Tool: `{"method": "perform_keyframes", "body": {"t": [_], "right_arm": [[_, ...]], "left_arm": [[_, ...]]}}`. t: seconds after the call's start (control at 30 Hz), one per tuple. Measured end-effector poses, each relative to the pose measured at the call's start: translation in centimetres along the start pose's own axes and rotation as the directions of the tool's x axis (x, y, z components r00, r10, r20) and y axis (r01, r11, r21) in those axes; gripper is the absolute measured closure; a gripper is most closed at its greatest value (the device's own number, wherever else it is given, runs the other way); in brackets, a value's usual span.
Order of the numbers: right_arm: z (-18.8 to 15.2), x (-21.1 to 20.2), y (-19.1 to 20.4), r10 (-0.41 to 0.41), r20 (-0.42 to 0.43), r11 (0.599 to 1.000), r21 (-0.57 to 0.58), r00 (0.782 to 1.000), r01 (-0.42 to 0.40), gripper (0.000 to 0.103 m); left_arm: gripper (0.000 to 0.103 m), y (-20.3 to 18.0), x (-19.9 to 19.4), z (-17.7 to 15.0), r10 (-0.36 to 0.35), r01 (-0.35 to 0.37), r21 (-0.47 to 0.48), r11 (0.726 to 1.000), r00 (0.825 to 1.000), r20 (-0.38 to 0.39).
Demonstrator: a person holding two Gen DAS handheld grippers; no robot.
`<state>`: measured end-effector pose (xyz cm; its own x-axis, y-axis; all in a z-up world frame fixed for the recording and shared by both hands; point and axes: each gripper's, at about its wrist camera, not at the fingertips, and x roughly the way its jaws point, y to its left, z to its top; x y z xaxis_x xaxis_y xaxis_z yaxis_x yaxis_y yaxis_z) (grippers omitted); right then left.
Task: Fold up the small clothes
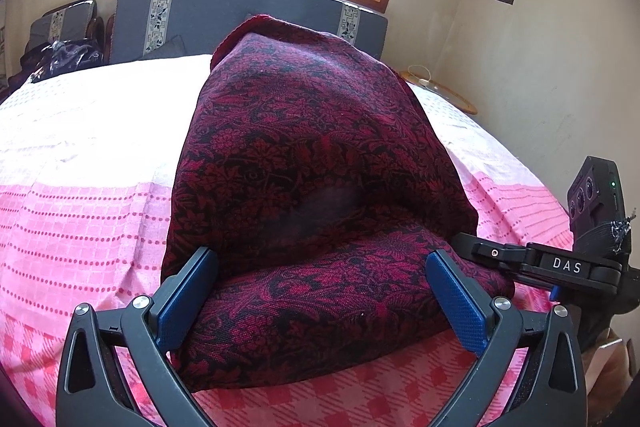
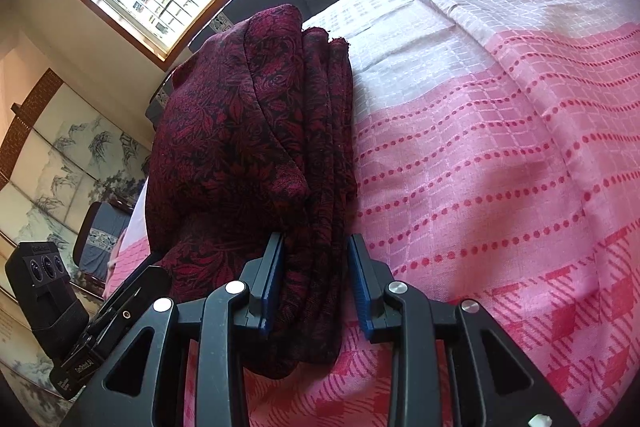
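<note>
One label reads "DAS" (image 1: 567, 265) | left gripper (image 1: 326, 291) jaws apart | right gripper (image 2: 316, 283) jaws loosely around garment (image 2: 248, 131)

a bed (image 1: 80, 187) under a pink-and-white woven cover bears a folded dark red floral cloth (image 1: 312, 155).

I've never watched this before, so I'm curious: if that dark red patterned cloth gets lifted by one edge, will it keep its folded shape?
Probably not. The dark red cloth drapes in soft rolls, so it looks floppy. Its stacked layers lie loose and would likely slide apart. It seems thin-woven, so probably light for its bulk.
</note>
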<state>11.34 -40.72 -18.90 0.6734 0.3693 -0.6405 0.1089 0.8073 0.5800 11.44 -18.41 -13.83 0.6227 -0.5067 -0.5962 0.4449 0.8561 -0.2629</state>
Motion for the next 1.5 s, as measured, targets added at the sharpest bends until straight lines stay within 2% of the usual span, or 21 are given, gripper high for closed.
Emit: {"method": "perform_keyframes", "body": {"t": [0.1, 0.27, 0.33, 0.53, 0.7, 0.77, 0.8, 0.87, 0.93, 1.0, 1.1, 1.23, 1.3, 1.37, 1.4, 1.47, 1.5], "right_arm": [[0.2, -0.5, 0.0, -0.008, 0.0, 1.0, 0.016, 1.0, 0.008, 0.061], [2.0, -2.3, 1.9, -0.056, 0.058, 0.998, -0.03, 0.997, 0.058, 0.058], [3.5, -2.0, 2.9, -0.063, 0.058, 0.996, -0.056, 0.996, 0.067, 0.052], [7.6, 0.8, 4.4, -0.086, 0.048, 0.992, -0.094, 0.995, 0.09, 0.052], [9.4, 3.4, 4.2, -0.062, 0.029, 0.995, -0.073, 0.998, 0.064, 0.052], [9.9, 3.6, 4.1, -0.048, 0.037, 0.996, -0.073, 0.998, 0.051, 0.067], [10.1, 3.6, 4.0, -0.041, 0.035, 0.997, -0.066, 0.999, 0.043, 0.077], [10.3, 2.8, 4.0, -0.023, 0.07, 0.998, -0.053, 0.997, 0.026, 0.084], [10.1, 1.9, 3.4, -0.053, 0.115, 0.998, -0.037, 0.992, 0.058, 0.098], [9.7, 1.9, 1.5, -0.069, 0.119, 0.998, 0.011, 0.99, 0.068, 0.101], [9.1, 3.0, -0.4, -0.041, 0.082, 0.998, 0.058, 0.996, 0.036, 0.1], [10.4, 1.9, -0.9, 0.045, 0.149, 0.996, 0.075, 0.988, -0.057, 0.094], [11.9, 2.0, -0.2, 0.082, 0.139, 0.994, 0.055, 0.987, -0.09, 0.088], [13.1, 2.6, 1.3, 0.095, 0.118, 0.995, 0.01, 0.988, -0.097, 0.071], [13.7, 3.1, 1.9, 0.097, 0.102, 0.995, -0.015, 0.99, -0.096, 0.06], [14.3, 4.4, 3.0, 0.119, 0.065, 0.992, -0.051, 0.991, -0.116, 0.058], [14.4, 5.0, 3.5, 0.114, 0.045, 0.991, -0.074, 0.992, -0.111, 0.062]], "left_arm": [[0.0, 0.0, 0.0, 0.0, 0.002, -0.002, 0.0, 1.0, 1.0, -0.001], [0.0, 0.1, 0.0, 0.1, 0.001, -0.001, -0.004, 1.0, 1.0, -0.003], [0.0, 0.1, 0.0, 0.1, 0.0, 0.0, -0.005, 1.0, 1.0, -0.003], [0.0, 0.1, -0.1, 0.1, -0.002, 0.002, -0.009, 1.0, 1.0, -0.002], [0.0, 0.4, -0.2, 0.2, -0.008, 0.008, -0.017, 1.0, 1.0, -0.003], [0.0, 0.5, -0.2, 0.2, -0.011, 0.011, -0.019, 1.0, 1.0, -0.002], [0.0, 0.6, -0.2, 0.2, -0.013, 0.013, -0.019, 1.0, 1.0, -0.001], [0.0, 0.7, -0.2, 0.2, -0.016, 0.016, -0.021, 1.0, 1.0, -0.001], [0.0, 0.9, -0.2, 0.2, -0.019, 0.019, -0.022, 1.0, 1.0, -0.001], [0.0, 1.1, -0.2, 0.2, -0.012, 0.012, -0.025, 1.0, 1.0, -0.002], [0.0, 1.3, -0.2, 0.2, -0.018, 0.018, -0.032, 0.999, 1.0, -0.001], [0.0, 1.4, -0.2, 0.2, -0.013, 0.013, -0.027, 1.0, 1.0, -0.003], [0.0, 1.4, -0.2, 0.2, -0.014, 0.014, -0.027, 1.0, 1.0, -0.003], [0.0, 1.4, -0.2, 0.2, -0.014, 0.014, -0.027, 1.0, 1.0, -0.003], [0.0, 1.4, -0.2, 0.2, -0.013, 0.013, -0.026, 1.0, 1.0, -0.003], [0.0, 1.4, -0.2, 0.2, -0.012, 0.012, -0.025, 1.0, 1.0, -0.003], [0.0, 1.4, -0.2, 0.2, -0.011, 0.011, -0.025, 1.0, 1.0, -0.004]]}}
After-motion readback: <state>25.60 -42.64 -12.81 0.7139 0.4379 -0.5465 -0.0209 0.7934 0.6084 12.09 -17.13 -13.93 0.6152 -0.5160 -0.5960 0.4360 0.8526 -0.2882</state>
